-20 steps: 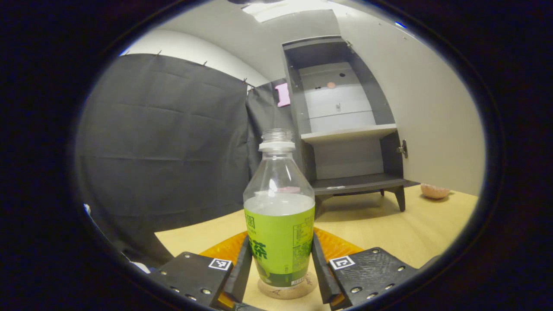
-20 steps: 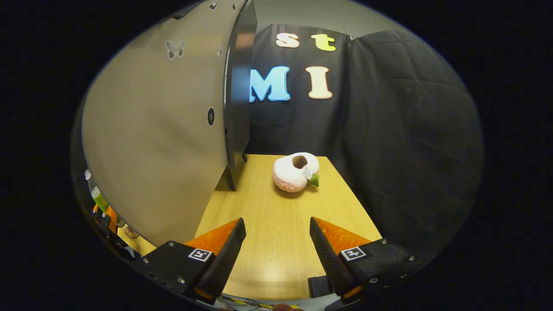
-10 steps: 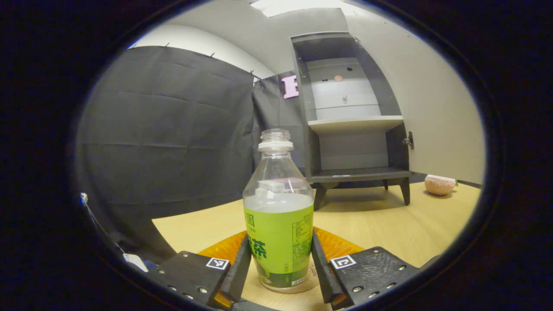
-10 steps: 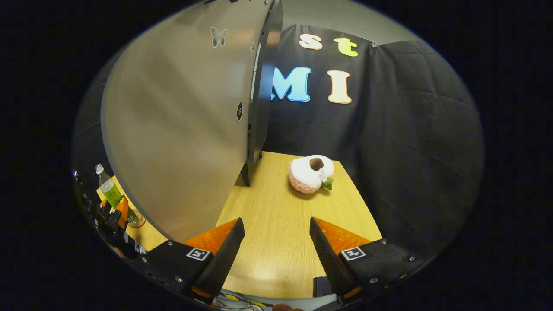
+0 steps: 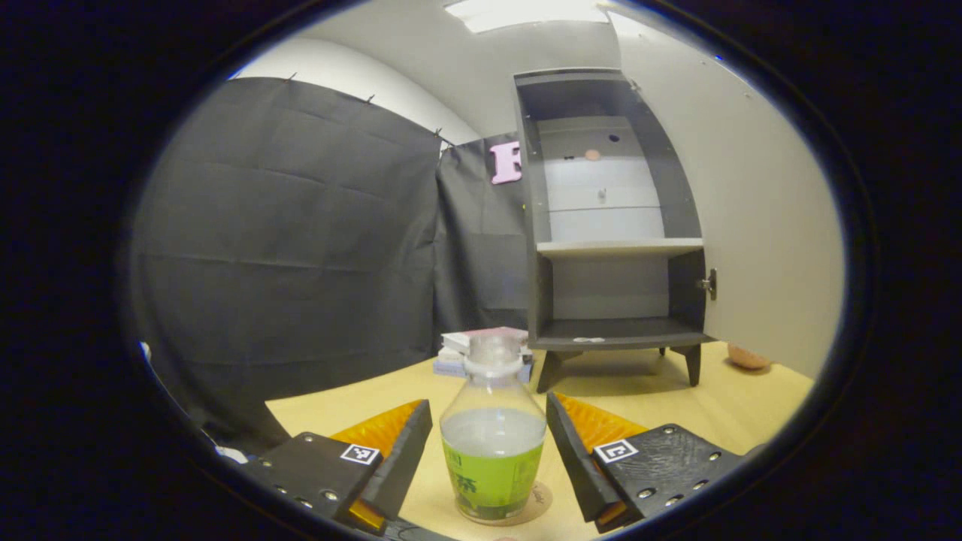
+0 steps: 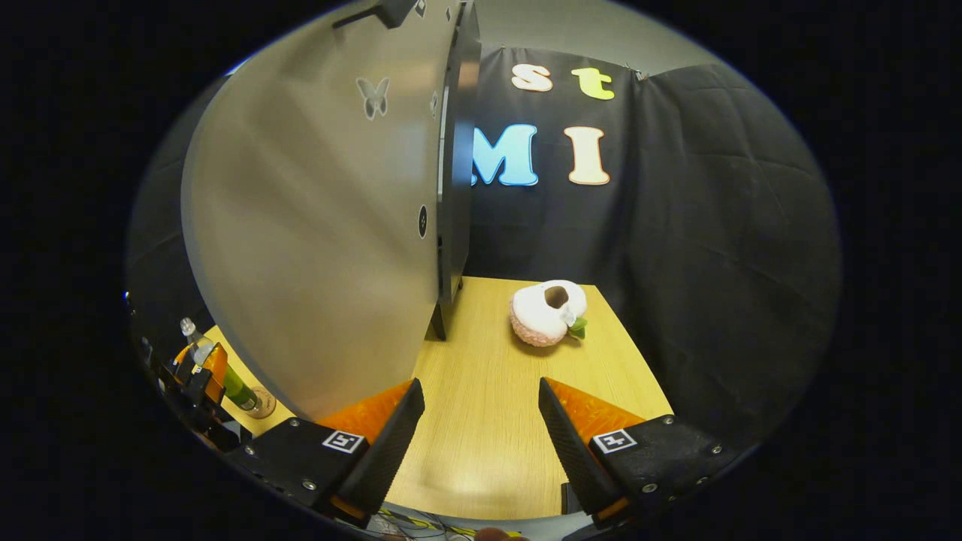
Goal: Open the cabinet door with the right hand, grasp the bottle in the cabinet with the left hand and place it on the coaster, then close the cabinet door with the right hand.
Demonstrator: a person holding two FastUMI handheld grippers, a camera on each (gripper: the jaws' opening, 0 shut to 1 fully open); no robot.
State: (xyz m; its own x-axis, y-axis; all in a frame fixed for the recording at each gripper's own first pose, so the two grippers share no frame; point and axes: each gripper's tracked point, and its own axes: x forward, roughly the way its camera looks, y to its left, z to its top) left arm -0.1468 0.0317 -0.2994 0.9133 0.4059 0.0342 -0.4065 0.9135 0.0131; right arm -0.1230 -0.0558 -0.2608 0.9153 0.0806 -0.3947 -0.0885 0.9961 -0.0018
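Note:
A clear bottle [image 5: 492,443] with a green label stands upright on a round coaster [image 5: 539,500] on the wooden table. My left gripper [image 5: 488,443] is open, its fingers apart on either side of the bottle and higher than its base. Behind stands the dark cabinet [image 5: 612,225], its shelves bare and its pale door [image 5: 759,225] swung wide to the right. In the right gripper view my right gripper [image 6: 481,428] hangs open over the table, beside the door's outer face [image 6: 316,225]. The bottle [image 6: 225,368], the coaster [image 6: 263,411] and the left gripper [image 6: 197,372] appear small at far left.
A pink-and-white plush toy [image 6: 547,312] lies on the table [image 6: 481,451] right of the cabinet. A small stack of flat boxes [image 5: 470,352] sits behind the bottle, left of the cabinet's legs. Black cloth walls close in the table on the left and far sides.
My left gripper has opened and let go of the bottle, then risen, leaving the bottle standing on the coaster. The right gripper shifted slightly and stays open.

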